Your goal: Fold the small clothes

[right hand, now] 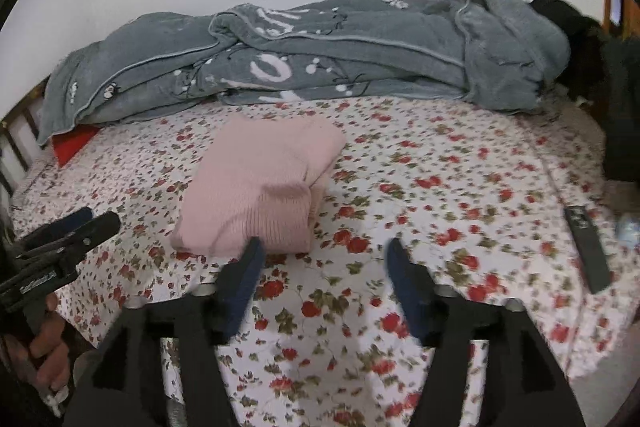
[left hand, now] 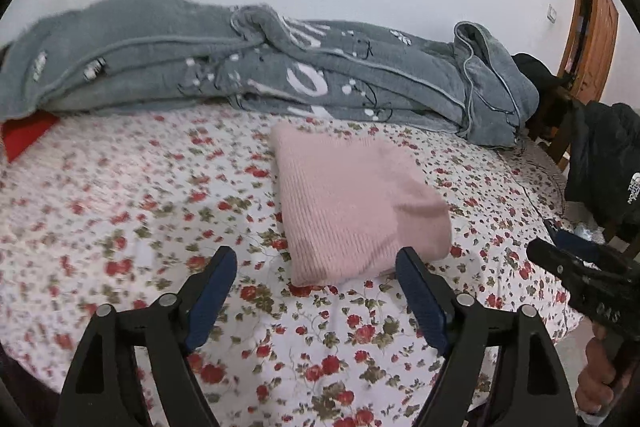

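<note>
A folded pink sweater (left hand: 356, 211) is laid on the floral sheet (left hand: 120, 195), well short of the grey blanket (left hand: 248, 67) heaped along the wall. The left gripper (left hand: 316, 259) and right gripper (right hand: 322, 247) are held just before it, fingers spread apart, nothing gripped.

I read "THE NORTH FACE" on the black jacket (left hand: 608, 167) and a big white "O" on the grey blanket (left hand: 308, 81).
</note>
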`<state>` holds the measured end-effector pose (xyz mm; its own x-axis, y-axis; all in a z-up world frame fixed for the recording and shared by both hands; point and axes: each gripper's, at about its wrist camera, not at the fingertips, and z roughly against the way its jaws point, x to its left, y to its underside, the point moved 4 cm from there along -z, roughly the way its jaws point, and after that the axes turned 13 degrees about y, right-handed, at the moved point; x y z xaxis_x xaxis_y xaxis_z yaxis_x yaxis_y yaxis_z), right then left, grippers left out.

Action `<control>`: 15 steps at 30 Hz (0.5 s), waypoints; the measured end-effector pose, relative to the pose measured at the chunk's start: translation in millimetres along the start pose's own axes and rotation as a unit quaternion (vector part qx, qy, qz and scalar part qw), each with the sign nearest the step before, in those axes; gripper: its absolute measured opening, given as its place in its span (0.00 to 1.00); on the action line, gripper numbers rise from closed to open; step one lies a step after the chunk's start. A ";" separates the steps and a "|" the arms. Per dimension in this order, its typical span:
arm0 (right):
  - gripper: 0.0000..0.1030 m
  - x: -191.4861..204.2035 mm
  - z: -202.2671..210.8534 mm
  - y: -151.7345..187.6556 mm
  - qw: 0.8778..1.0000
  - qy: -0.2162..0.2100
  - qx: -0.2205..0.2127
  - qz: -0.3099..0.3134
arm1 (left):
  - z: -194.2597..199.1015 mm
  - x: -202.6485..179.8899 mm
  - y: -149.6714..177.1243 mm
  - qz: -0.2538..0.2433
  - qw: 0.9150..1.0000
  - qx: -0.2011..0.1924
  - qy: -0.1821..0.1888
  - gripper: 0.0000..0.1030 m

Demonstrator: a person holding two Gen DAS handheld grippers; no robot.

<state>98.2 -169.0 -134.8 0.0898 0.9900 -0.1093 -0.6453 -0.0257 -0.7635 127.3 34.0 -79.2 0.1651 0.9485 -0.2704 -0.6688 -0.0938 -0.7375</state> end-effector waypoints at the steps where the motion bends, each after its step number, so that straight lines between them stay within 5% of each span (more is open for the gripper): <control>1: 0.76 0.2 6.7 -0.6 1.000 0.007 -0.005 0.005 | 6.3 -4.5 -1.3 -0.003 1.000 -0.003 -0.008 0.82; 5: 0.92 -0.1 31.1 -1.0 0.999 0.031 -0.035 0.018 | 24.0 -19.4 -4.2 -0.007 0.999 -0.008 -0.030 0.86; 15: 0.93 -13.3 60.9 7.5 0.998 0.038 -0.040 0.004 | 45.0 -43.7 2.6 -0.023 0.999 -0.013 -0.041 0.88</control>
<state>46.0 -174.0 -100.4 0.1446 0.9763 -0.1613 -0.5836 -0.0475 -0.8107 85.8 6.0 -41.5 0.1356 0.9733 -0.1852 -0.6422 -0.0560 -0.7645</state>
